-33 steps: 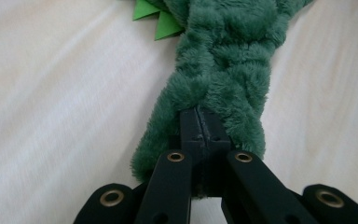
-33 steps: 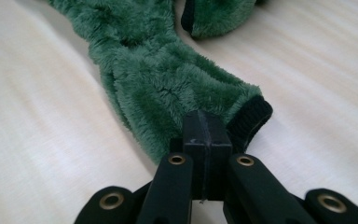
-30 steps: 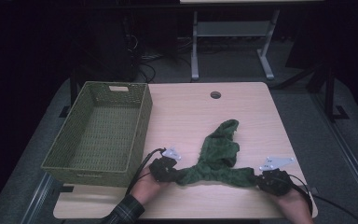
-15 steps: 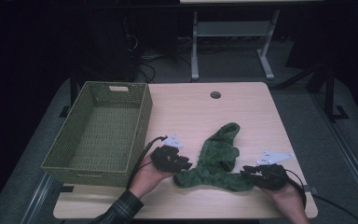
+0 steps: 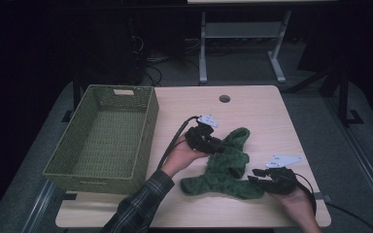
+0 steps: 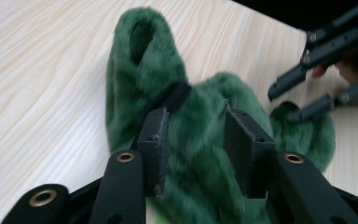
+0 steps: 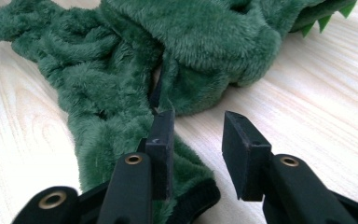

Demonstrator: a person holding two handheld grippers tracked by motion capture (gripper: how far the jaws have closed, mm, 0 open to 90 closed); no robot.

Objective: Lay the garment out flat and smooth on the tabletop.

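A green plush garment (image 5: 229, 169) lies bunched on the wooden table (image 5: 267, 121), with small felt spikes (image 7: 328, 21) along one edge. My left gripper (image 5: 218, 144) is over its upper middle. In the left gripper view that gripper (image 6: 193, 144) is shut on a thick fold of the garment (image 6: 140, 79), and fur packs the space between the jaws. My right gripper (image 5: 252, 177) is at the garment's lower right end. There it (image 7: 196, 135) stands open, its left jaw over the garment's dark hem (image 7: 191, 196), with bare table between the jaws. The right gripper (image 6: 293, 98) also shows beyond the fur in the left gripper view.
A green woven basket (image 5: 148, 127), empty, stands along the table's left side. A round cable hole (image 5: 224, 98) sits near the far edge. Desk legs and cables lie on the dark floor beyond the table.
My left gripper has moved up and to the right, from the garment's lower left end to its middle. The garment has bunched up. The right gripper has barely shifted.
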